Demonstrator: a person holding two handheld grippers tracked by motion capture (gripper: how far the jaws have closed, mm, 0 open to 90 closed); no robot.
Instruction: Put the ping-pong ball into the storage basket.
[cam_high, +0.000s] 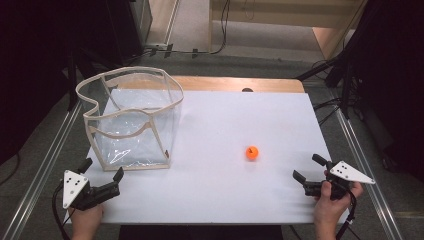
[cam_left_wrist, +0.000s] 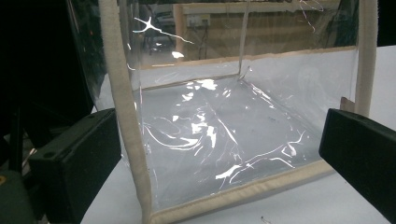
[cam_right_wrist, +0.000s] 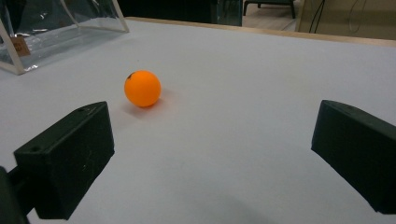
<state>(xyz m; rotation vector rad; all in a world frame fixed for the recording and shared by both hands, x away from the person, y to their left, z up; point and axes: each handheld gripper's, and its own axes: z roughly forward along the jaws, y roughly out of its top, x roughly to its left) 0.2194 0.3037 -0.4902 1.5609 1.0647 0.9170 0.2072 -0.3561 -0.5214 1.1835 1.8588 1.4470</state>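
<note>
Both hands are waiting at the near table (cam_high: 210, 200) edge, left gripper (cam_high: 102, 175) and right gripper (cam_high: 311, 168) spread wide, empty. Left gripper view: jaws are facing the clear bag (cam_left_wrist: 224, 140). Right gripper view: orange ball (cam_right_wrist: 142, 88) is lying ahead-left; probably nothing started, reaching comes next.

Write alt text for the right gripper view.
An orange ball sits on a white table, ahead of the right gripper whose two black jaws stand open and empty. A clear bag with beige trim stands at the far left.
</note>
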